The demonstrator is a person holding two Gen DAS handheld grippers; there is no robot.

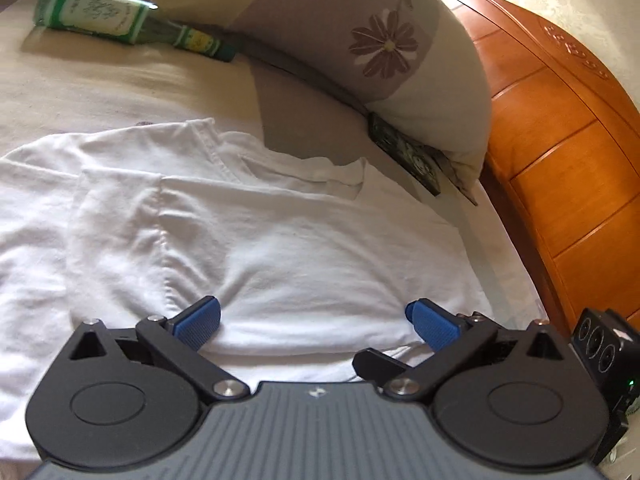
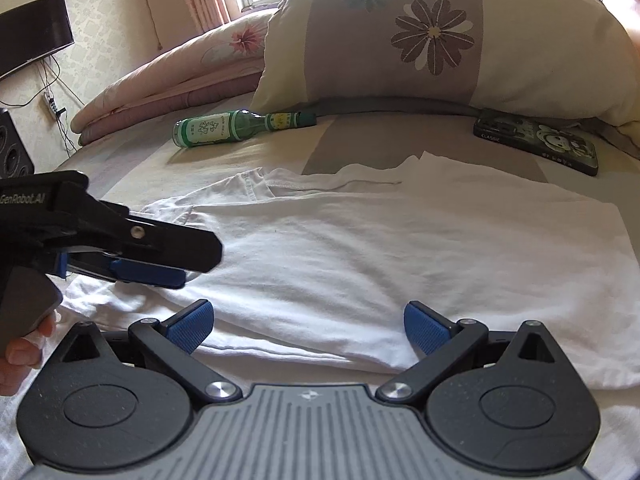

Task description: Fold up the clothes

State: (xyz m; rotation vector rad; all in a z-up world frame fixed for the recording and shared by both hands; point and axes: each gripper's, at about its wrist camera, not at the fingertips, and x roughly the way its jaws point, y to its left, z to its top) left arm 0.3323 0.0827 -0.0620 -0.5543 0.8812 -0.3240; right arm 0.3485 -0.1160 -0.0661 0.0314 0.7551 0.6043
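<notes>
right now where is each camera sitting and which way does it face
Left wrist: rides the left gripper, open, facing across the white shirt toward the pillow and wooden headboard; only its own fingers show.
Right wrist: rides the right gripper, open, facing the shirt and pillow head-on; the left gripper and a hand show at left.
Shared: shirt, pillow, green bottle, dark phone case.

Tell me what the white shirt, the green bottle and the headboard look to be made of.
White shirt: soft matte knit, likely cotton; it creases and has stitched hems.
Green bottle: probably glass, glossy and translucent, with a paper-looking label.
Headboard: wood, orange-brown, with a varnished sheen, panels and a carved pattern.
</notes>
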